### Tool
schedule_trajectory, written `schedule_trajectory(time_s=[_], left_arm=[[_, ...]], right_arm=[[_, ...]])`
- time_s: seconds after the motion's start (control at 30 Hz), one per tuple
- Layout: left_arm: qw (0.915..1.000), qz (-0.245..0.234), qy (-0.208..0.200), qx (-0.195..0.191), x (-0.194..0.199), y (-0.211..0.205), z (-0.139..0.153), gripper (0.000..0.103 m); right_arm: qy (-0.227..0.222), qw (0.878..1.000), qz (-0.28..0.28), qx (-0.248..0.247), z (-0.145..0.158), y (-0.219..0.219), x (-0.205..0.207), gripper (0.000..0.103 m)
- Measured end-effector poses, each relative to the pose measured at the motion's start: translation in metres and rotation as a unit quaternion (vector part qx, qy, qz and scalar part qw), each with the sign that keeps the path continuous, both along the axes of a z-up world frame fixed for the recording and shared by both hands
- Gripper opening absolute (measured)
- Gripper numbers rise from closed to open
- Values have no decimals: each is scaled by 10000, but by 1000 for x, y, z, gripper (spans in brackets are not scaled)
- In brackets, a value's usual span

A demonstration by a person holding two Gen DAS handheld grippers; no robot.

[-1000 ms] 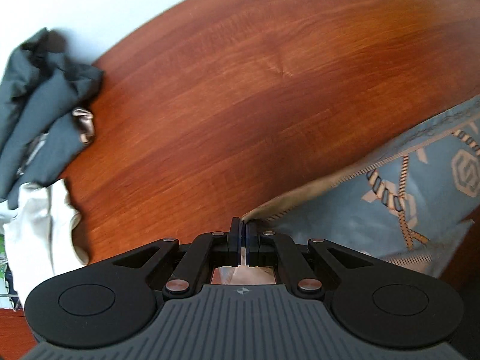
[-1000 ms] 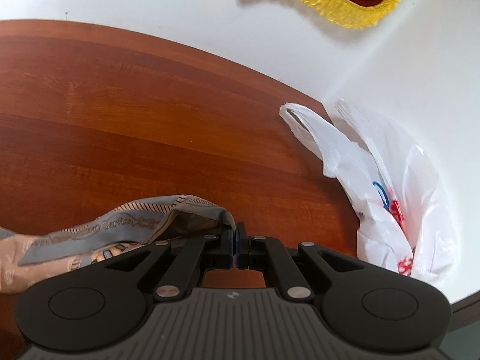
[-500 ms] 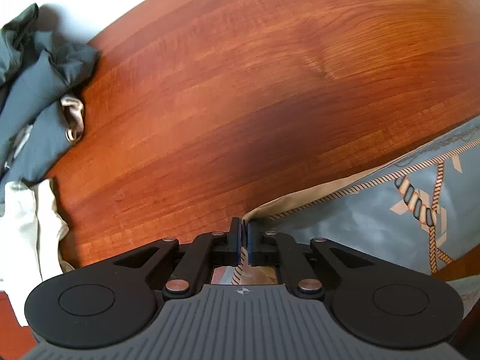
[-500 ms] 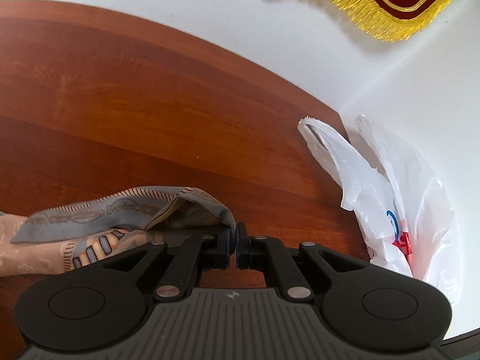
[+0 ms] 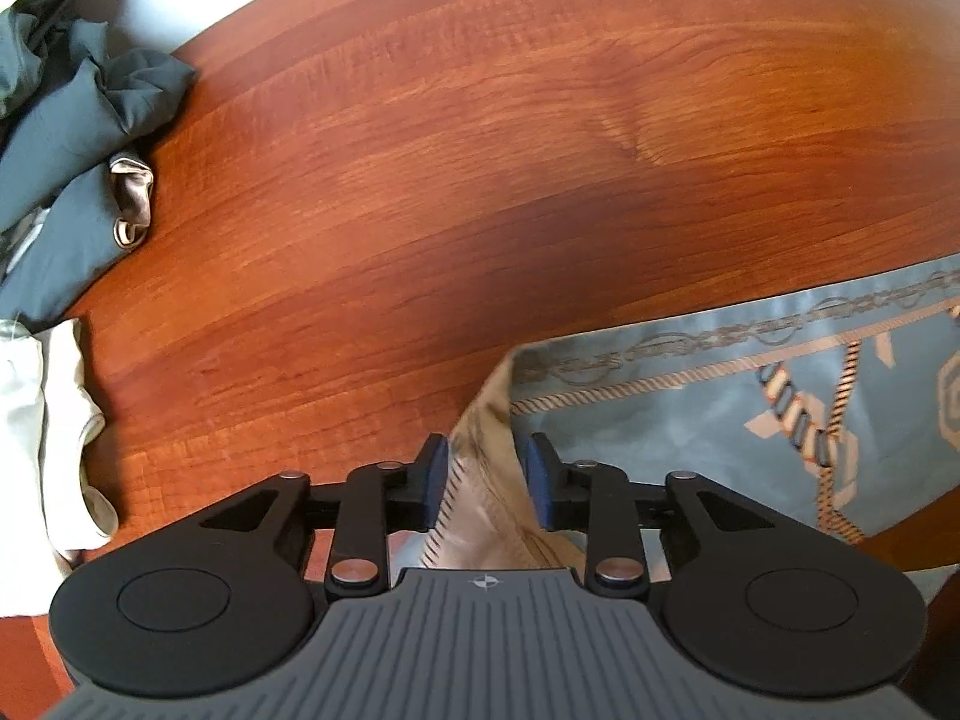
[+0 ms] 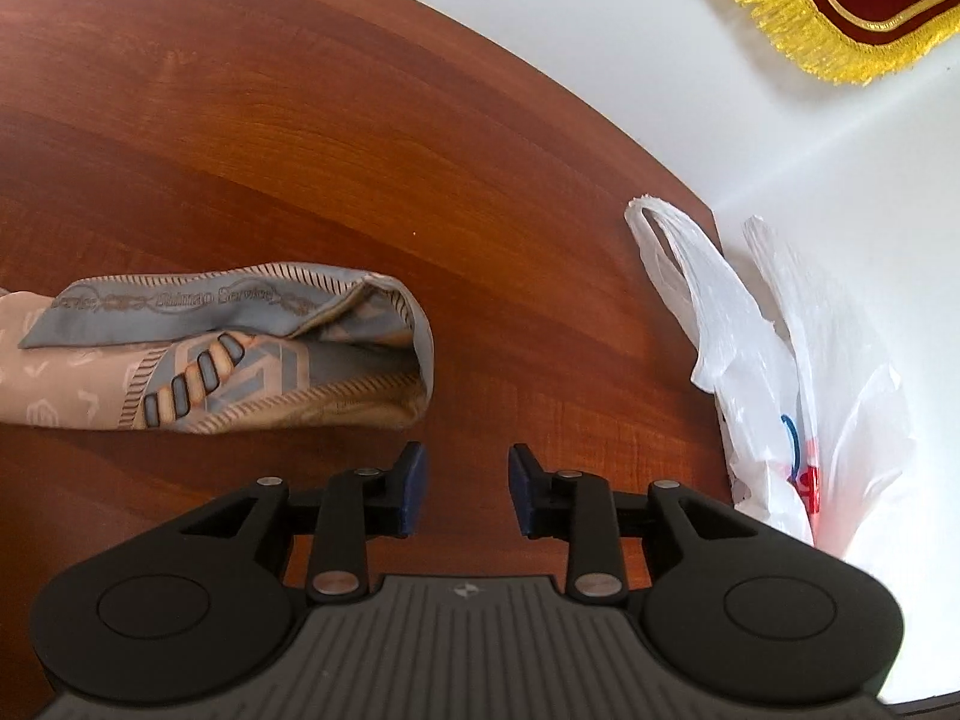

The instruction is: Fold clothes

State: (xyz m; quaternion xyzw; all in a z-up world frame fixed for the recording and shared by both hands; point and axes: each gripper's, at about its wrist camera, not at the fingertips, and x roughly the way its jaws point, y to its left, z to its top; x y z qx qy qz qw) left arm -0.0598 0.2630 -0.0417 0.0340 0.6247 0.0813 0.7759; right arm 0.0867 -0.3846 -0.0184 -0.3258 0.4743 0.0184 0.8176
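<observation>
Left gripper [image 5: 485, 474] opening, jaws parted around a raised corner of the patterned scarf [image 5: 720, 396], pads not pressing on the cloth. Right gripper [image 6: 462, 489] likewise opening, nothing between its jaws, only bare tabletop [image 6: 270, 120] beneath; scarf's folded end [image 6: 240, 354] lying just beyond and to the left of its fingertips. Scarf itself spread across the tabletop, blue-grey face up with rope and chain print, one edge doubled over. Judged as the release after laying a fold. Risks from here: corner standing between the left jaws likely to snag on a pad during withdrawal and drag the fold open; slippery, satin-looking cloth prone to sliding on the polished wood and losing alignment; puffed, unflattened right end apt to spring back without a smoothing press. Heap of dark and pale garments [image 5: 66, 138] at the table's left edge and white plastic bag [image 6: 780, 372] at the right both well apart from the scarf, posing little hazard.
</observation>
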Motion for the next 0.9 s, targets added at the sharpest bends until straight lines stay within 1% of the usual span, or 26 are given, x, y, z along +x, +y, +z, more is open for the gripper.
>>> schedule_trajectory(time_s=[0.1,0.2,0.3,0.53,0.63,0.73,0.9], left_arm=[[10000,86,8,-28,-2,-10,4,47],[9999,87,-67,-120,-3,-25,11,53],[9995,54,-180,-236,-3,-45,19,56],[9985,-63,-325,-430,0,-97,27,59],[9982,-106,-344,-484,1,-120,27,59],[9973,-186,-346,-615,0,-149,28,59],[9966,-280,-364,-689,-1,-186,29,59]], right_arm=[[-19,9999,65,128,4,0,-7,34],[28,9991,141,390,8,2,-12,34],[86,9976,243,636,11,7,-17,34],[211,9915,613,1130,23,25,-22,34],[289,9877,851,1277,24,36,-22,34],[354,9843,1045,1374,24,45,-22,34],[565,9736,1545,1584,18,67,-21,34]])
